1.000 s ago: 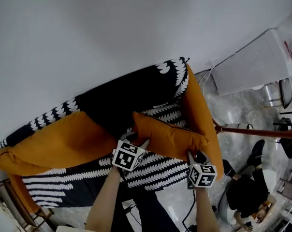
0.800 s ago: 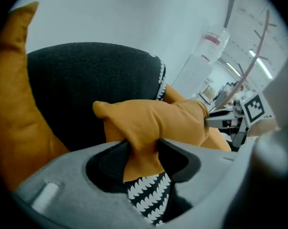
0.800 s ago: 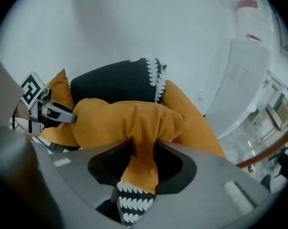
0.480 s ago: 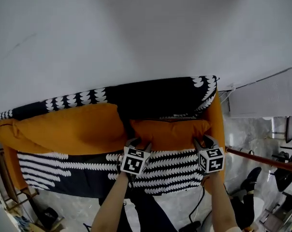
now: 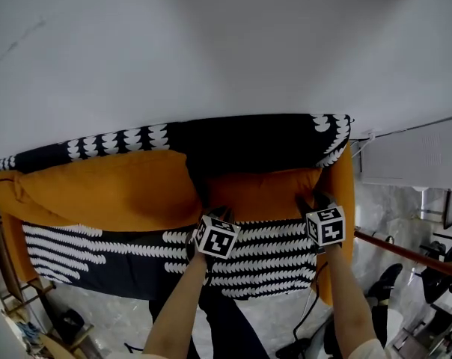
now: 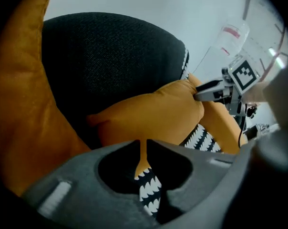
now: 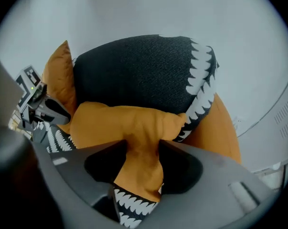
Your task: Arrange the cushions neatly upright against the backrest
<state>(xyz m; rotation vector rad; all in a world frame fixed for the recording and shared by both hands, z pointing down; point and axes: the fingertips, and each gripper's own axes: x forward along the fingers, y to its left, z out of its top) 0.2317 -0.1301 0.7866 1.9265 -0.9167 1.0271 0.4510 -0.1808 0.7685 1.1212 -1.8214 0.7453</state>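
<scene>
We see the left gripper [image 6: 143, 148] with its jaws nearly together. They have just been closing, and a thin orange edge of the small cushion [image 6: 153, 116] is pinched between them. The right gripper [image 7: 143, 149] stands wider, its jaws having just been opening, yet a thick, wrinkled corner of the same cushion fills the gap and touches both sides.

Only these two close views show the grips. From the head view we see just the grippers' backs at the cushion's lower corners, near the centre of the frame. The head view alone gives the layout: the small cushion stands against the backrest [image 5: 241, 142], right of centre, with the large cushion [image 5: 99, 193] along the backrest to its left. An orange armrest [image 5: 344, 189] closes the right end.

The cushions look soft and plump, with pointed corners. The backrest is a dark, coarse weave, rounded on top and edged with white scallop shapes. The seat cover [image 5: 263, 256] carries rows of the same white pattern on black. A plain pale wall [image 5: 211, 43] fills the upper frame.
</scene>
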